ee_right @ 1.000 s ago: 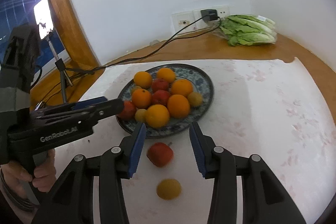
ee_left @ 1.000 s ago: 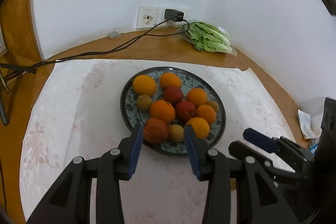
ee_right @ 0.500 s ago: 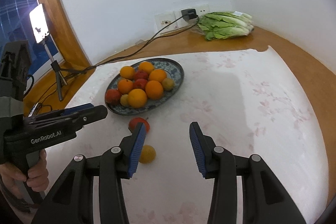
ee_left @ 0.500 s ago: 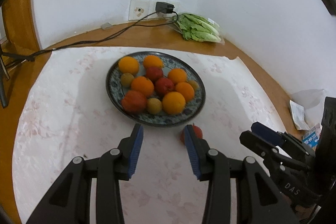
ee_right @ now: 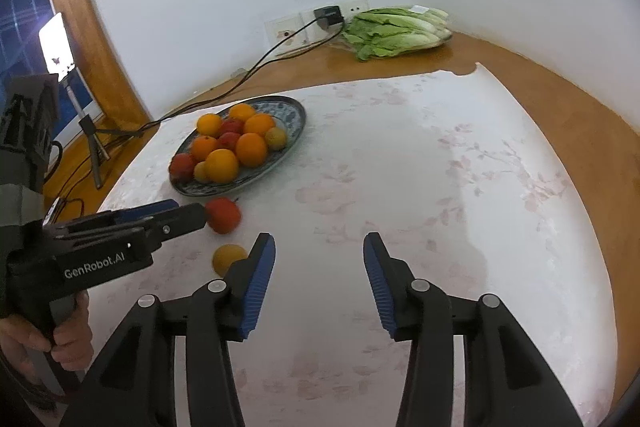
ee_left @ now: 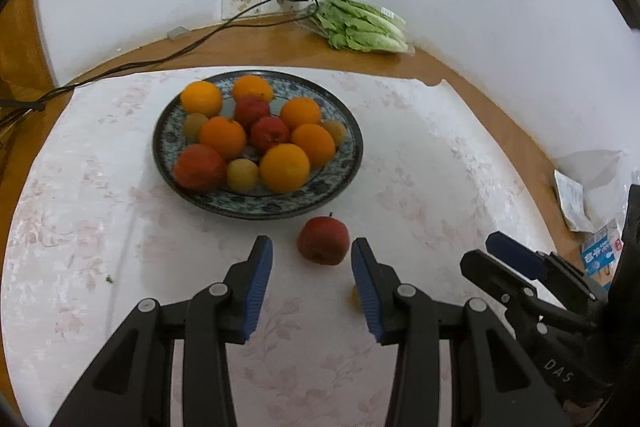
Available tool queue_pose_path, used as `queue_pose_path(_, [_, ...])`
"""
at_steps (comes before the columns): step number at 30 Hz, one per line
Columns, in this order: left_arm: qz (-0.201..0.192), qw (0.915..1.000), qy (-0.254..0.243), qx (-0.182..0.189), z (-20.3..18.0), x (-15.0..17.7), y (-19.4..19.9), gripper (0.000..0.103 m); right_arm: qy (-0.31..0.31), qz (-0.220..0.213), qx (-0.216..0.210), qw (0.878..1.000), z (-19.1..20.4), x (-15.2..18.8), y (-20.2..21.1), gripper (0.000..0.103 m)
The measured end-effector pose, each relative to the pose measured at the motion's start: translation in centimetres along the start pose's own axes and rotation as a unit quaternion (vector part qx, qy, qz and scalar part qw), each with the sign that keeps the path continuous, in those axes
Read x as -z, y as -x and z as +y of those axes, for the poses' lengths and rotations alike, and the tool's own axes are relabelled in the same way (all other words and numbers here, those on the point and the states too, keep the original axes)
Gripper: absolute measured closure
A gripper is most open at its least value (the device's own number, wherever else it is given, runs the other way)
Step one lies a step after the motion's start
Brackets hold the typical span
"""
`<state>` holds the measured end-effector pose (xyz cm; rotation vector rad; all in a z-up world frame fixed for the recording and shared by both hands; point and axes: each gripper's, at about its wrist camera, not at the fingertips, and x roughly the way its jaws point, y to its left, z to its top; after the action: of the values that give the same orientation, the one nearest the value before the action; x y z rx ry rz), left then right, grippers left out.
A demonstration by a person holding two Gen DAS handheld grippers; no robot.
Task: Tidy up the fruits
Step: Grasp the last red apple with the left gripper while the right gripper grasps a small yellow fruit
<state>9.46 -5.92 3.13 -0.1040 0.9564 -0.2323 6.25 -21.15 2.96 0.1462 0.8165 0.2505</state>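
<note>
Both grippers, left [ee_left: 312,269] and right [ee_right: 319,269], stood open and empty, an apple [ee_left: 323,240] just beyond the left's fingertips, apparently sorted off the plate [ee_left: 340,183].

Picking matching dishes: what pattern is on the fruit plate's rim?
Blue-and-white floral on the plate, clearest in the left wrist view.

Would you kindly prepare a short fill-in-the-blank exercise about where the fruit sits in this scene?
1. Most of the fruit is piled on the patterned ____, which rests on the white cloth.
2. The red apple lies ____ the plate, on the cloth.
3. The number of fruits lying loose on the cloth is ____.
4. The lettuce lies near the wall ____.

Missing words: plate; outside; two; socket
</note>
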Motion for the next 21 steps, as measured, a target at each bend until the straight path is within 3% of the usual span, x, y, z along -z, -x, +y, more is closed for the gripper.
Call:
queue_pose_path(17, [0.005, 0.9997, -0.014, -0.017, -1.4, -0.3, -2.3, 0.06, -0.019, 0.023, -0.008, 1.0, -1.5, 0.7, -1.9, 0.055])
queue_pose_path(21, [0.003, 0.9996, -0.015, -0.024, -1.2, -0.3, -2.7, 0.067, -0.022, 0.026, -0.008, 0.999, -1.4, 0.8, -2.1, 0.055])
